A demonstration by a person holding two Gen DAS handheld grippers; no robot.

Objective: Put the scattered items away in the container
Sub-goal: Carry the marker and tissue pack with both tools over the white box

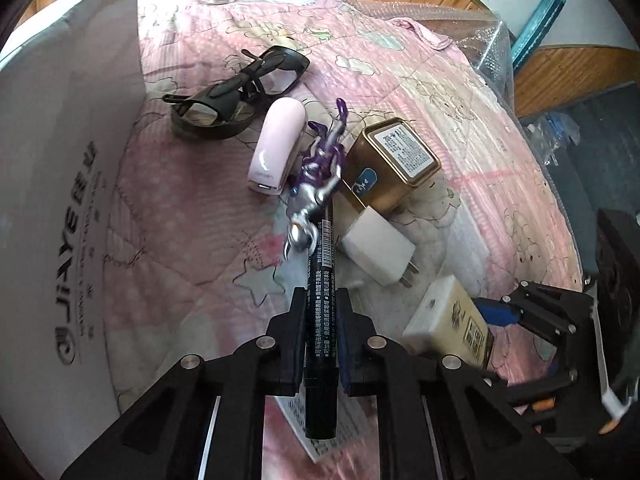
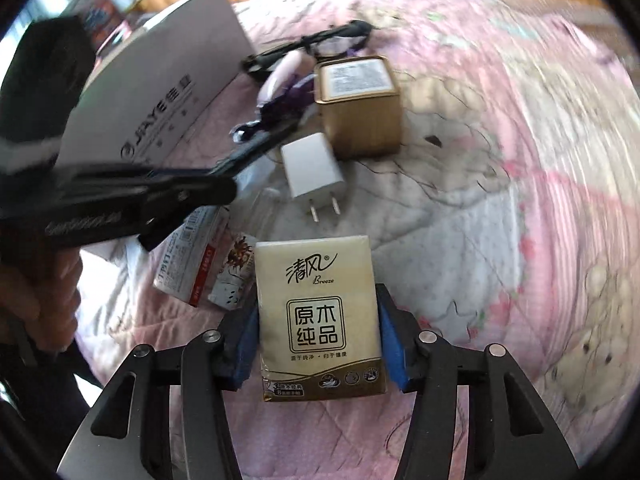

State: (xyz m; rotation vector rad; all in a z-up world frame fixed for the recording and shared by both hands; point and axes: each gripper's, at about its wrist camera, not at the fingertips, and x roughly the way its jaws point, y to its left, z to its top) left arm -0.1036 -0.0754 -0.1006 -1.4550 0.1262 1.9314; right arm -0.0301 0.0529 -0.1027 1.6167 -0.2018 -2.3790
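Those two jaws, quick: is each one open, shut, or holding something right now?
Left gripper: shut on the black marker pen.
Right gripper: shut on the tissue pack.

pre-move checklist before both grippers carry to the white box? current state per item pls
1. Left gripper shut on the black marker pen with white print: ok.
2. Right gripper blue pads against both sides of the beige tissue pack: ok.
3. Marker tip free of the silver-purple toy figurine: cannot tell, they overlap in view.
4. White cardboard box opening in view: not ok, only its outer wall shows.
5. Grippers apart from each other: ok.
6. Remaining items, white plug charger and gold tin, out of the grippers: ok.
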